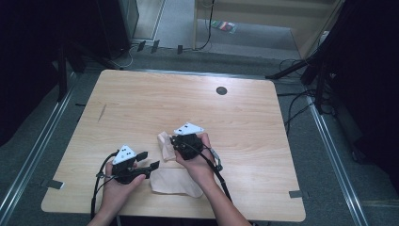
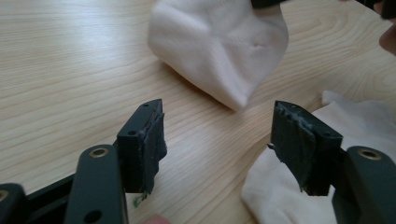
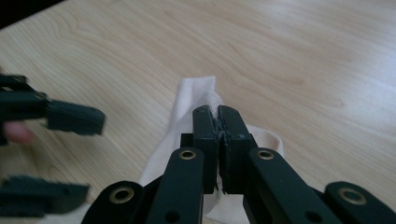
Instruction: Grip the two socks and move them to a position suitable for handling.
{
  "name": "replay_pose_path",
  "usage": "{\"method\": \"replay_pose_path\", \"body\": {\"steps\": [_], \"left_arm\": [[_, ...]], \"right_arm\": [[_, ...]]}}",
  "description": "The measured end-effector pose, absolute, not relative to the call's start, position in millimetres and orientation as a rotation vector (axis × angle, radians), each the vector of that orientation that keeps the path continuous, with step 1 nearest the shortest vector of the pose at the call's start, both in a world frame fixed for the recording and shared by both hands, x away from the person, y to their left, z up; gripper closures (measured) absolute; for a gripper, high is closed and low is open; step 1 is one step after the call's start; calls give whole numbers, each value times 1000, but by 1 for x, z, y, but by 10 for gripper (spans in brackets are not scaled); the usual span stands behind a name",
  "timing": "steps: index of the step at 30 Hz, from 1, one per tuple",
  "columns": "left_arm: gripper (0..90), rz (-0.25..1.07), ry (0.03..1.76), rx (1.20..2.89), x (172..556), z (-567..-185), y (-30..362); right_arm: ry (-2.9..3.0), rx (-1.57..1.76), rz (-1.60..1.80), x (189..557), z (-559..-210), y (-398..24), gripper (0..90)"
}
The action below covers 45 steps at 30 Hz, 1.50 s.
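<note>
We cannot make out what kind of cloth (image 1: 173, 181) this is: it is pale cream, part of it lies flat on the counter (image 1: 141, 103) near the front edge, and part is lifted into a narrow fold. In the high view the person's right hand (image 1: 200, 162) covers the place where the flat part meets the raised part, so we cannot tell whether it is one piece or two. In the left gripper view the raised fold is cut off at the top edge, and the flat part is cut off at the right and bottom.

The right gripper (image 3: 218, 122) has its jaws clenched on the raised fold, a ridge of fabric showing just above the tips. The left gripper (image 2: 217, 140) has its jaws released, standing wide with bare wood between them; one jaw sits just over the edge of the flat cloth, and we cannot say whether it touches. In the right gripper view the left gripper's jaws are blurred at the left edge.

We see no containers on the counter.

The counter is light wood with rounded corners and a dark round hole (image 1: 221, 90) near the far edge. Around it lies grey floor (image 1: 244, 47) with metal rails (image 1: 331, 155) at both sides, cables (image 1: 294, 101) at the right, and dark stands behind.
</note>
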<state>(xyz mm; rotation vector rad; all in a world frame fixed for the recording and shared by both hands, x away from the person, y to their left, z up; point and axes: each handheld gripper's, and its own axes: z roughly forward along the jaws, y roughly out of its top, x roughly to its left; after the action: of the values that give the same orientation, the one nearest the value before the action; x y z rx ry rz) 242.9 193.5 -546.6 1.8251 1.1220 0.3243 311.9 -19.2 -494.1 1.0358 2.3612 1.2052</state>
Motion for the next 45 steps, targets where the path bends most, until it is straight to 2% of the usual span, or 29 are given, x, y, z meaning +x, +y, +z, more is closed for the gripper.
{"method": "replay_pose_path", "body": {"steps": [5,10,11,13,14,15,16,17,18,19,22,23,25,26,28,30,33,35,37,38,42,45], "left_arm": [[312,255,1146,1859,260,-543,180],[371,267,1219,1878,277,-541,167],[417,267,1219,1878,277,-541,167],[630,289,1225,1874,280,-541,166],[630,282,1215,1871,281,-541,167],[761,297,1221,1874,281,-541,168],[855,338,1215,1876,279,-541,169],[888,358,1215,1879,278,-540,170],[894,438,1219,1884,275,-538,174],[895,438,1219,1884,275,-538,174],[896,675,1251,1857,261,-523,184],[896,675,1251,1857,261,-523,184],[895,886,1231,1878,250,-513,184],[895,1074,1177,1919,243,-508,176],[894,1071,1150,1974,244,-510,170],[893,1007,1141,2022,249,-517,167],[894,844,1136,2069,259,-529,165],[894,678,1113,2071,266,-537,166],[895,652,1114,2065,267,-539,165],[895,589,1098,2063,270,-540,165],[891,524,1089,2065,272,-543,163],[856,520,1092,2065,273,-543,163]], "right_arm": [[2340,1033,1229,309,-477,-15,875],[2333,1018,1268,305,-464,-11,875],[2333,1018,1268,305,-464,-11,875],[2332,1011,1282,303,-461,-10,875],[2331,1011,1291,303,-460,-10,875],[2329,1007,1300,302,-458,-9,875],[2327,1006,1301,301,-458,-8,875],[2324,1000,1301,301,-457,-8,875],[2319,1003,1306,301,-457,-7,875],[2319,1003,1306,301,-457,-7,875],[2306,1026,1344,304,-457,-5,875],[2306,1026,1344,304,-457,-5,875],[2299,1016,1388,303,-457,-3,875],[2292,1005,1417,302,-458,-3,875],[2291,1009,1418,302,-460,-3,875],[2293,1044,1388,305,-467,-5,875],[2297,1076,1347,311,-477,-13,875],[2305,1126,1302,314,-488,-24,875],[2308,1138,1282,315,-494,-30,875],[2309,1148,1279,316,-496,-32,876],[2310,1145,1246,315,-501,-37,876],[2313,1139,1233,314,-503,-38,876]]}}
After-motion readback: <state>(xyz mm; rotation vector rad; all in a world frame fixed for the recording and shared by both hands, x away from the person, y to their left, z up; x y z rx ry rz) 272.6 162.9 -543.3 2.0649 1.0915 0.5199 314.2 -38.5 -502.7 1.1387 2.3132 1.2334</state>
